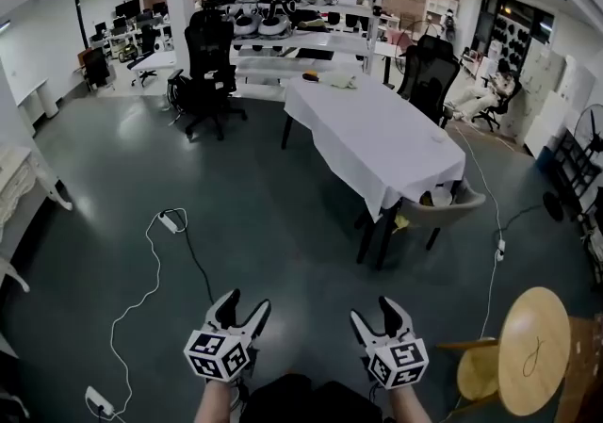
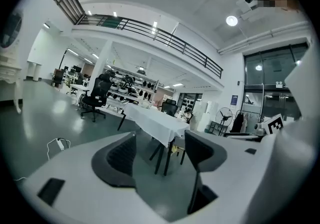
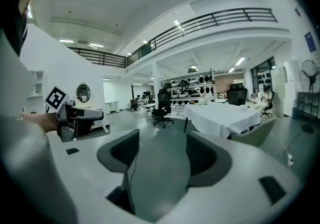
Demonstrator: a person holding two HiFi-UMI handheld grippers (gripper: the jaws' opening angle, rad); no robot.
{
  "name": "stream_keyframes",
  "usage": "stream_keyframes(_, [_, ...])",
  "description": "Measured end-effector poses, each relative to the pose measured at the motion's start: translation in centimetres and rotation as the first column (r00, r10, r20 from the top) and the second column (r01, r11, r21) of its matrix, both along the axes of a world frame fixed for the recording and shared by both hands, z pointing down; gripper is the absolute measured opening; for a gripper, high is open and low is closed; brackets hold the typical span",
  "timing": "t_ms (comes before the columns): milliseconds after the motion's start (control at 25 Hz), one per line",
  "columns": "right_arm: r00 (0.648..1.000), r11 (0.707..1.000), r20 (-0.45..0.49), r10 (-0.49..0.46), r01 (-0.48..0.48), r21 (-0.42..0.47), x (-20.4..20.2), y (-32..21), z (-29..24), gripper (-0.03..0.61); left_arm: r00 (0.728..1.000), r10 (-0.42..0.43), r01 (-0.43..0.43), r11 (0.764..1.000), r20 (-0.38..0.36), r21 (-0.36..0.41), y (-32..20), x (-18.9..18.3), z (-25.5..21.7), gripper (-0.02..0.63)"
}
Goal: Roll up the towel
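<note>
A long table with a white cloth (image 1: 377, 134) stands ahead across the dark floor, also seen in the left gripper view (image 2: 155, 118) and the right gripper view (image 3: 220, 115). A small pale bundle (image 1: 336, 80) lies at its far end; I cannot tell whether it is the towel. My left gripper (image 1: 243, 306) and right gripper (image 1: 374, 310) hang side by side over the floor, well short of the table. Both are open with nothing between the jaws (image 2: 160, 140) (image 3: 162, 135).
A white cable with a power strip (image 1: 170, 220) trails on the floor at left. A beige chair (image 1: 443, 209) is tucked at the table's near end. A round wooden stool (image 1: 532, 350) stands at right. Black office chairs (image 1: 209, 68) and shelves stand at the back.
</note>
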State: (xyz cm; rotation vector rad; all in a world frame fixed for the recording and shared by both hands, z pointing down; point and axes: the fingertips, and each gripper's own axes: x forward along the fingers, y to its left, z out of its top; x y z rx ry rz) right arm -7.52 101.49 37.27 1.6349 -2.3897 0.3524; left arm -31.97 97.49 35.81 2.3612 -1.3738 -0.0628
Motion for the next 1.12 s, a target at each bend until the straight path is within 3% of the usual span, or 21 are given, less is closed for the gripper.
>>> stream_keyframes(200, [1.0, 1.0, 0.0, 0.029, -0.029, 0.008, -0.6, -0.4, 0.1, 0.293, 1.0, -0.016, 0.016, 1.0, -0.004, -0.019, -0.4, -2.3, 1.1, 0.334])
stream_keyframes(360, [1.0, 0.999, -0.007, 0.017, -0.017, -0.031, -1.3, -1.2, 1.2, 0.348, 1.0, -0.016, 0.016, 0.999, 0.009, -0.03, -1.2, -2.9, 1.8, 0.334])
stream_keyframes(600, [1.0, 0.999, 0.0, -0.001, 0.001, -0.044, -2.0, -5.1, 1.7, 0.376, 1.0, -0.012, 0.012, 0.999, 0.007, -0.048, -4.4, -2.8, 2.9, 0.334])
stream_keyframes(1120, [1.0, 1.0, -0.012, -0.003, 0.003, -0.014, 3.5, -21.1, 0.7, 0.377, 1.0, -0.029, 0.029, 1.0, -0.004, -0.006, -20.0, 2.1, 1.2, 0.333])
